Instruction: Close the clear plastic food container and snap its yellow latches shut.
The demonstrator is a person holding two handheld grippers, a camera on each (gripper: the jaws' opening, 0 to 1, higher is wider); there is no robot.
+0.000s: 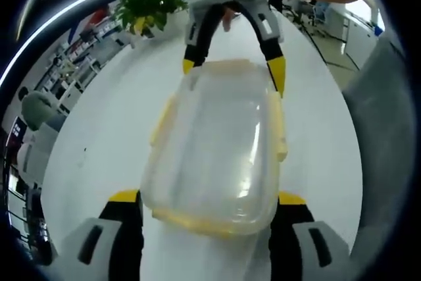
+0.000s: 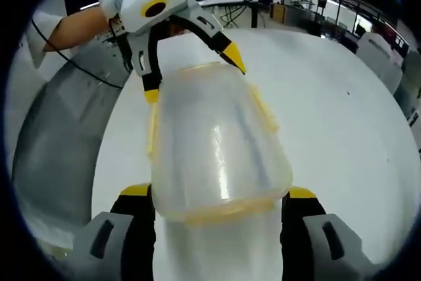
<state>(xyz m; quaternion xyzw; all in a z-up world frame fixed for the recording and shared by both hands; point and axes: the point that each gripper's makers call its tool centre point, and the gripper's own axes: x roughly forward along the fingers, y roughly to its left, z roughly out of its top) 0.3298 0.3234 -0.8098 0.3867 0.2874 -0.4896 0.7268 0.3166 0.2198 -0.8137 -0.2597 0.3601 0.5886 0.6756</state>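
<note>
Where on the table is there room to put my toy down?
Bare white table lies beside the clear plastic container with yellow latches, and between it and the green plant. Both container ends are crowded by jaws.

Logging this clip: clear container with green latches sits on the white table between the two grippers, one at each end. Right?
Not quite: the latches on the clear container are yellow, not green, as the left gripper view shows. It does sit on the white table between the left gripper and right gripper.
</note>
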